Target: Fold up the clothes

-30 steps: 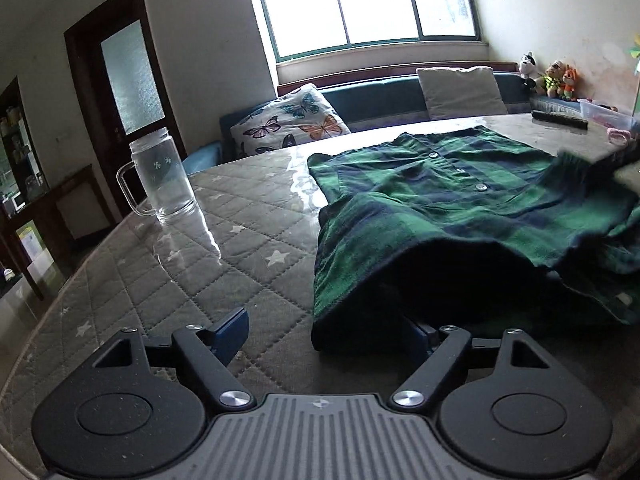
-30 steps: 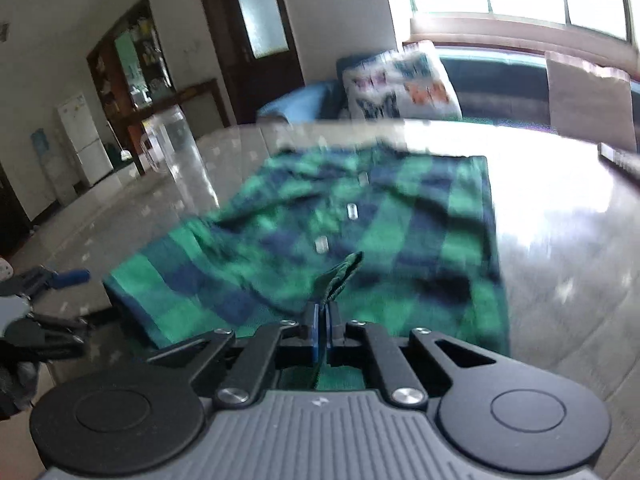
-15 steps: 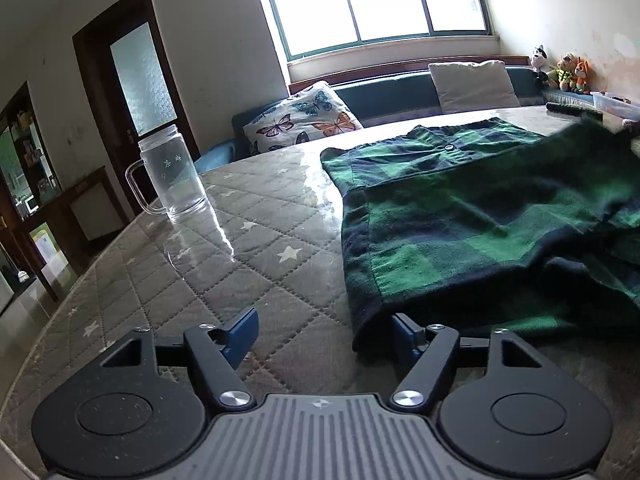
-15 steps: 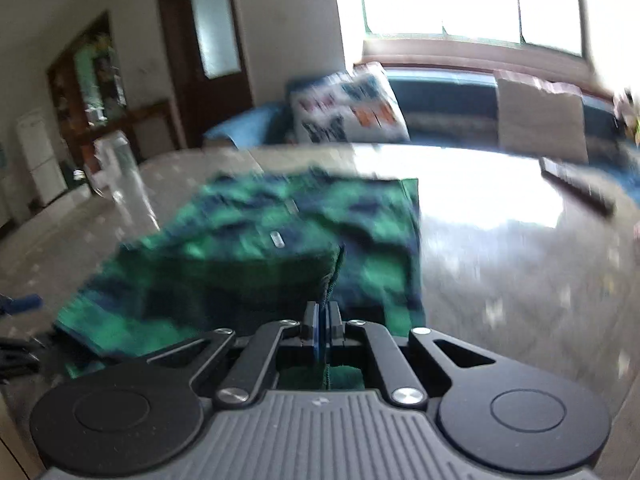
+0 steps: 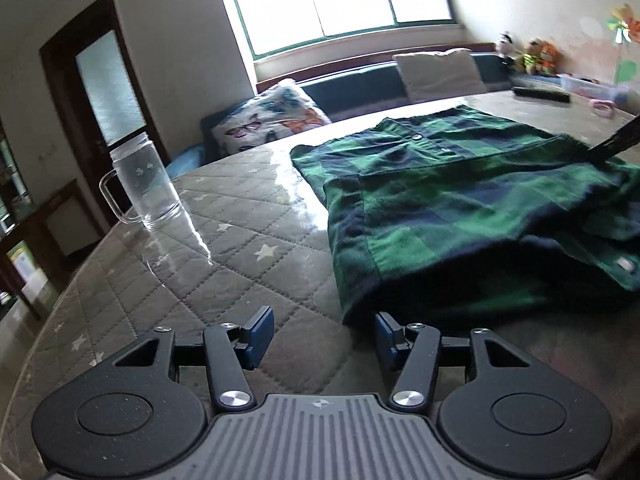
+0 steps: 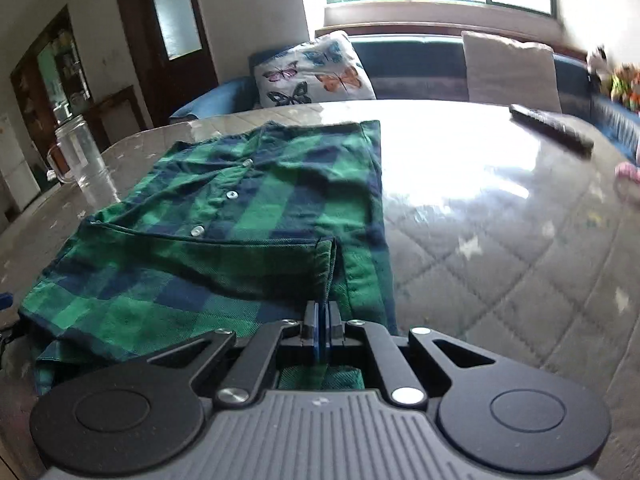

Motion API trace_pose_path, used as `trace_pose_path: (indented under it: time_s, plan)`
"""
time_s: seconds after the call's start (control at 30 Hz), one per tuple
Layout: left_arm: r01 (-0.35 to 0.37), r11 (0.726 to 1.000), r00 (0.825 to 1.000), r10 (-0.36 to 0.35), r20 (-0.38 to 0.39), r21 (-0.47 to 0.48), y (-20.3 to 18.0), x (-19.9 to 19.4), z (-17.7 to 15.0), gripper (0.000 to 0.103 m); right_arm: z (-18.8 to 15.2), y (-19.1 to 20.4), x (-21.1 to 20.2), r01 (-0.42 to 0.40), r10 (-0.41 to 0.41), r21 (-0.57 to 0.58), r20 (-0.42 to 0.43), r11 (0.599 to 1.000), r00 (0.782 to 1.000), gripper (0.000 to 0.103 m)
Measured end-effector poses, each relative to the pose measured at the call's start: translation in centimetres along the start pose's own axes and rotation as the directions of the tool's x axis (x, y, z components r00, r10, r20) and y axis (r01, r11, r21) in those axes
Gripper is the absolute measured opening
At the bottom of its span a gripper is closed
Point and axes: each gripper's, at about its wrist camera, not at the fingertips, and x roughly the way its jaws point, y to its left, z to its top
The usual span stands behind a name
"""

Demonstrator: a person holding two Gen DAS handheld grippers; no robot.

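Two hand-held grippers low over the table: left (image 5: 324,334) spread wide, right (image 6: 321,322) pinching the plaid shirt (image 6: 224,232).

On my quilted table (image 5: 224,264) stands a glass mug (image 5: 144,184); a butterfly cushion (image 6: 316,70) rests on the sofa (image 6: 408,60) behind.

Left of the shirt (image 5: 460,208), bare table (image 5: 224,264) lies free up to the glass mug (image 5: 146,184) standing near the edge. Right of it, open tabletop runs to a remote (image 6: 550,128).
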Motion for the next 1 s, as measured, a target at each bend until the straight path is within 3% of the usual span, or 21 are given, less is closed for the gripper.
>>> trace_pose_path:
  time_s: [0.23,0.37,0.43,0.57,0.77,1.0]
  plan:
    - [0.036,0.996,0.997,-0.031,0.069,-0.078,3.1,-1.9,3.1,0.054,0.2,0.4,0.1,0.004,-0.004,-0.039,-0.003,0.999,1.000,0.003]
    - [0.101,0.988,0.992,-0.091,0.084,-0.114,2.8,0.1,5.9,0.032,0.4,0.4,0.3,0.009,-0.009,-0.038,0.000,0.999,1.000,0.005]
    - [0.138,0.984,0.988,-0.130,0.080,-0.108,1.8,2.0,7.1,0.026,0.5,0.5,0.3,0.013,-0.012,-0.044,0.006,0.999,1.000,0.006]
    - [0.177,0.981,0.984,-0.174,0.046,-0.077,-0.1,5.8,8.9,0.024,0.5,0.6,0.3,0.018,-0.017,-0.058,0.013,0.998,1.000,0.007]
    - [0.139,0.987,0.988,-0.144,-0.052,-0.083,-0.4,10.8,8.8,0.022,0.5,0.3,0.3,0.020,-0.019,-0.077,0.005,0.997,1.000,0.007]
    - [0.129,0.989,0.990,-0.133,-0.039,-0.075,-0.6,10.5,8.5,0.024,1.7,0.9,0.0,0.006,0.000,-0.136,0.046,0.991,0.999,0.010]
